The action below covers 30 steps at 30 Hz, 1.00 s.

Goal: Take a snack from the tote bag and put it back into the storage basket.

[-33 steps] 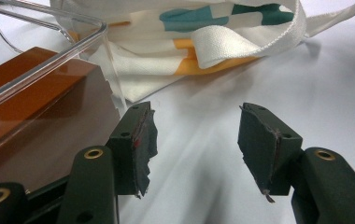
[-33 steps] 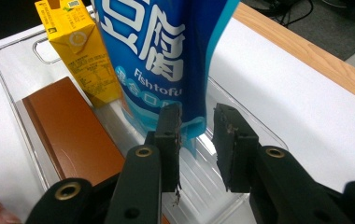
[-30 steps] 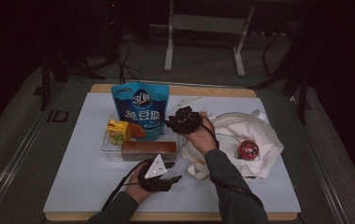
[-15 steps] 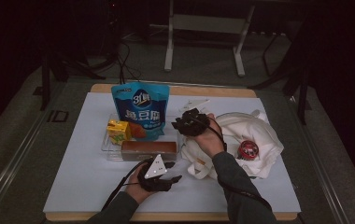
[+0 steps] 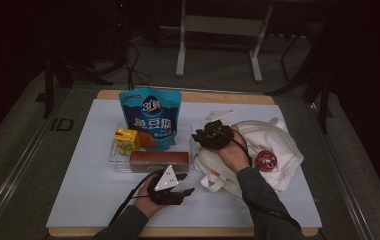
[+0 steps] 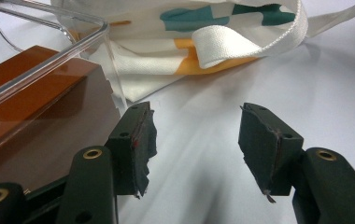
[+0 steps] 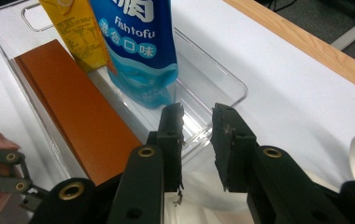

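Note:
A clear plastic tray (image 5: 113, 157) holds a blue Fishtofu pouch (image 5: 150, 117), a yellow carton (image 5: 126, 140) and a long brown box (image 5: 159, 159). My right gripper (image 5: 203, 134) hovers at the tray's right end, beside a white tote bag (image 5: 278, 145). In the right gripper view its jaws (image 7: 198, 126) stand a narrow gap apart with nothing between them, above the tray's rim (image 7: 222, 74) and just short of the pouch (image 7: 133, 42). My left gripper (image 5: 187, 184) rests on the white table in front of the tray. It is open (image 6: 194, 135) and empty, with the brown box (image 6: 35, 102) at its left.
A red round object (image 5: 266, 159) lies on the tote bag, whose printed side and strap (image 6: 213, 28) lie just beyond my left gripper. The wooden table edge (image 7: 306, 42) runs behind the tray. Chair and stand legs are on the floor past the table.
My right gripper has slid a little to the right along the tray's end, toward the bag. The left gripper and the objects have stayed put.

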### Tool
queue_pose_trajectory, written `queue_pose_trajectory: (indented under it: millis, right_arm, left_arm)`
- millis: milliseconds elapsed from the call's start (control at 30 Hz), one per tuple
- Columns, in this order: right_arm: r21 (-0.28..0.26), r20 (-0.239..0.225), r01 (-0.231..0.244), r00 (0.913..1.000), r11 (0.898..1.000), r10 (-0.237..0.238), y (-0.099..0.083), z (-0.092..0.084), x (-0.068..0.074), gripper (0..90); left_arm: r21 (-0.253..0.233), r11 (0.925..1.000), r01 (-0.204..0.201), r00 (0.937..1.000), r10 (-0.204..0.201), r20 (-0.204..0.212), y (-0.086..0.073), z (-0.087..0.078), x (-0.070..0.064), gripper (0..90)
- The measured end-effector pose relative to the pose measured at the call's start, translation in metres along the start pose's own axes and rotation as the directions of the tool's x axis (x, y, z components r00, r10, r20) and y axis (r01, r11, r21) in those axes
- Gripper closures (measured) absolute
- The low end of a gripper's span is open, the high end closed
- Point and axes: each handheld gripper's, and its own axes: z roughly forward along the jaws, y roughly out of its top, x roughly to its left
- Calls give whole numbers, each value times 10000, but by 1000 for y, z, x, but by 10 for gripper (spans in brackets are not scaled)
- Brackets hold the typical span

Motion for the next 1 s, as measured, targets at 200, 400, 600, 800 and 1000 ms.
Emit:
queue_pose_trajectory:
  millis: [200,400,600,800,1000]
  right_arm:
    - [-226,-67,-179,9998,9996,178,-4,-9,-2,728]
    - [-244,-34,-284,9996,9993,284,-10,-17,-5,728]
    - [-209,-13,-381,9993,9991,381,-18,-24,-9,729]
    - [-166,45,-462,9989,9988,463,-23,-29,-12,729]
    - [-159,157,-419,9990,9990,421,-27,-38,-15,729]
  left_arm:
    - [-10,10000,37,10000,-37,18,0,0,0,444]
    - [-10,10000,34,10000,-34,23,0,0,0,443]
    - [-10,10000,37,10000,-37,25,0,0,0,444]
    - [-8,10000,44,10000,-44,25,0,0,0,443]
    - [-18,10000,49,10000,-49,31,0,0,0,443]
